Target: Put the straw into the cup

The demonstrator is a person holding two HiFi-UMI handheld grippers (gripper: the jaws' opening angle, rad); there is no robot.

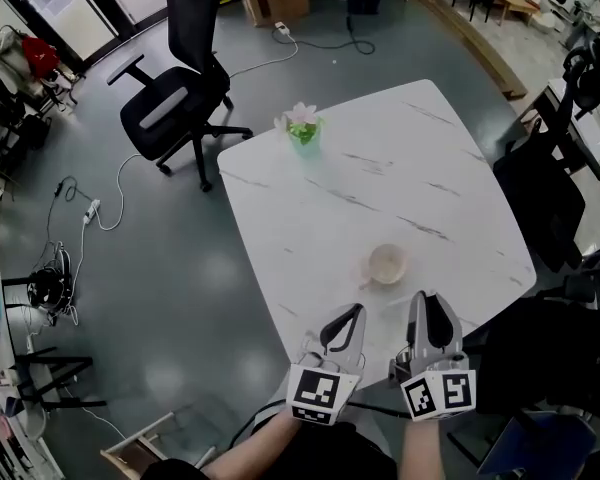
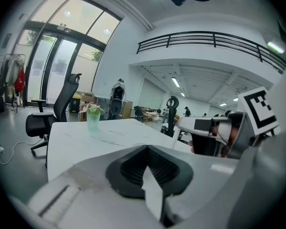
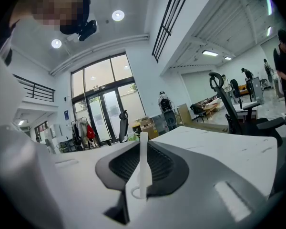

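A pale, empty cup (image 1: pixel 388 264) stands on the white marble table (image 1: pixel 380 168) near its front edge. In the right gripper view a thin white straw (image 3: pixel 143 161) stands upright between the jaws, and my right gripper (image 3: pixel 143 173) is shut on it. In the head view the right gripper (image 1: pixel 427 300) hovers just in front of the cup, to its right. My left gripper (image 1: pixel 351 314) sits beside it, in front of the cup and to its left. Its jaws are shut with nothing in them (image 2: pixel 150 175). The straw is too thin to make out in the head view.
A green glass with a flower (image 1: pixel 302 128) stands at the table's far left corner and shows in the left gripper view too (image 2: pixel 93 118). A black office chair (image 1: pixel 175 98) stands beyond the table, more dark chairs (image 1: pixel 540 188) to the right, and cables (image 1: pixel 90 208) lie on the floor.
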